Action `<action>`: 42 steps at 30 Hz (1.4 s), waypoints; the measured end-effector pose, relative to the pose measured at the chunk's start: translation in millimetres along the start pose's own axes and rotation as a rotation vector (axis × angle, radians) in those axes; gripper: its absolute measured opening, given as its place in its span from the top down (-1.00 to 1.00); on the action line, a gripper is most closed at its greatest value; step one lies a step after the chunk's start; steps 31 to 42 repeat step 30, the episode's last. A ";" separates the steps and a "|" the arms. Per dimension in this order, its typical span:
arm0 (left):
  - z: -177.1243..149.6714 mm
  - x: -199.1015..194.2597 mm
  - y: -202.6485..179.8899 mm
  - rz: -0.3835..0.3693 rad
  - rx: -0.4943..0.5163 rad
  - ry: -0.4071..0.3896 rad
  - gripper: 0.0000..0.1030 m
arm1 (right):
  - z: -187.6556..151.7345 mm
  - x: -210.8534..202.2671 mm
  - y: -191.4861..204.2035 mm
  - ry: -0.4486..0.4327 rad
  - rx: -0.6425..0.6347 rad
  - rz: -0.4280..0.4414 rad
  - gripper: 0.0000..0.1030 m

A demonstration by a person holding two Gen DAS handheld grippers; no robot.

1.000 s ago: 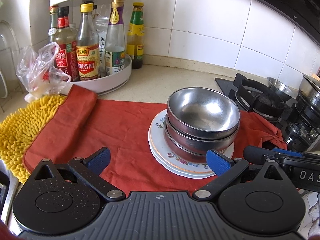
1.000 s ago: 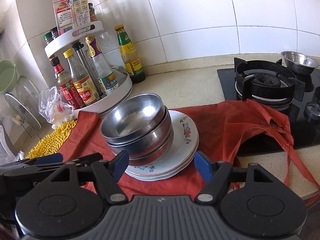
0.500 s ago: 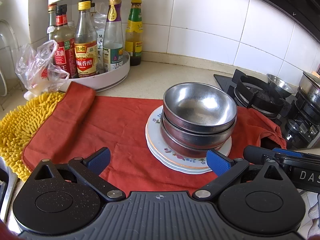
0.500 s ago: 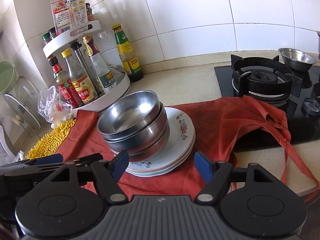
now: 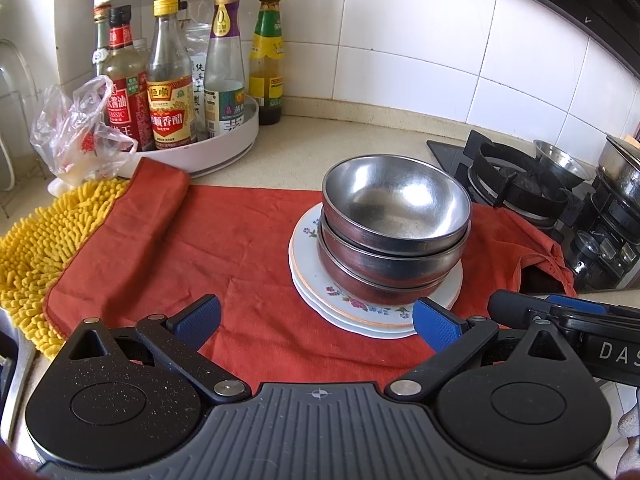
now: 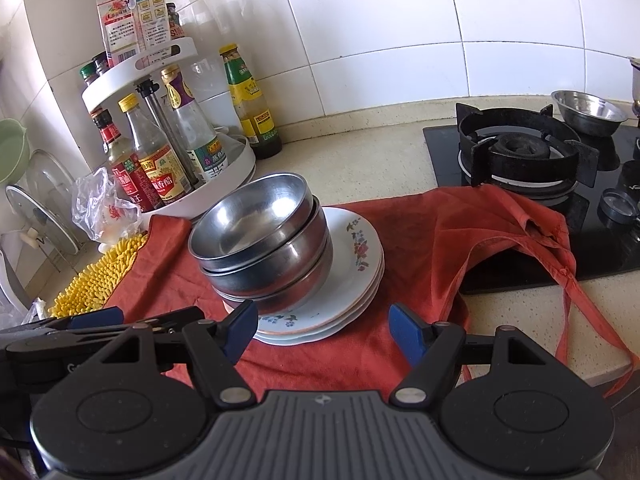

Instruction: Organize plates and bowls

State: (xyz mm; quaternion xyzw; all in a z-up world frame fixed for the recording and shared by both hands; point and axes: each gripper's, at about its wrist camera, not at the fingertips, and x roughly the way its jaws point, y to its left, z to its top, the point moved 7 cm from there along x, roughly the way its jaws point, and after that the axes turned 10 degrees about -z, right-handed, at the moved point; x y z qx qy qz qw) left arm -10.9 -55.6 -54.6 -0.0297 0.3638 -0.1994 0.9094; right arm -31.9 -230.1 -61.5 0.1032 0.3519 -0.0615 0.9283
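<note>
Three steel bowls [image 5: 394, 224] are nested in a stack on a pile of white floral plates [image 5: 360, 312], which lies on a red cloth [image 5: 200, 248]. The same bowl stack [image 6: 260, 236] and plates [image 6: 352, 264] show in the right wrist view. My left gripper [image 5: 316, 320] is open and empty, just short of the plates' near edge. My right gripper [image 6: 322, 330] is open and empty, also just in front of the plates. Each gripper's body shows at the edge of the other's view.
A white turntable rack of sauce bottles [image 5: 176, 92] stands at the back left, with a plastic bag [image 5: 76, 132] and a yellow mop cloth [image 5: 44, 240] beside it. A gas stove [image 6: 520, 152] with a small steel bowl [image 6: 588, 112] is at the right.
Both grippers have drawn back a little from the stack and risen slightly. The bowls and plates have not moved. Both stay open.
</note>
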 end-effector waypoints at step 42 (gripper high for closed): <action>-2.8 5.7 3.6 0.007 -0.005 0.019 -0.99 | -1.7 7.8 1.5 0.025 -0.003 -0.016 -0.35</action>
